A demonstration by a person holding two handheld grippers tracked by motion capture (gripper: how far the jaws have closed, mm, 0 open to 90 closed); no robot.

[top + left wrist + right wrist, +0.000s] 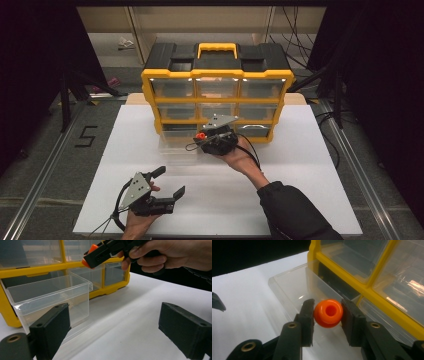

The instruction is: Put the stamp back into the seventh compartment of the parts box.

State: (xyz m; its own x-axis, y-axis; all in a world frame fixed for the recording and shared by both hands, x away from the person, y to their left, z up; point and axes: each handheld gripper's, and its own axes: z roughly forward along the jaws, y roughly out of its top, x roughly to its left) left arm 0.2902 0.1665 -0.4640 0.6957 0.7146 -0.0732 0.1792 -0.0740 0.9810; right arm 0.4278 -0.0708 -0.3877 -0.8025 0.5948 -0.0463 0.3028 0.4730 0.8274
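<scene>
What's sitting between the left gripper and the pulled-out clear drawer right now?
Nothing: in the left gripper view, bare white table runs from the open left gripper to the clear drawer. The high view agrees.

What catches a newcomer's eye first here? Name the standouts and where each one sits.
The yellow-and-black drawer cabinet stands at the far middle of the white table, its lower-left clear drawer pulled out. In front of it, the right gripper is shut on an orange bead just above that drawer. Near the table's front edge, the left gripper is open, holding nothing.
</scene>
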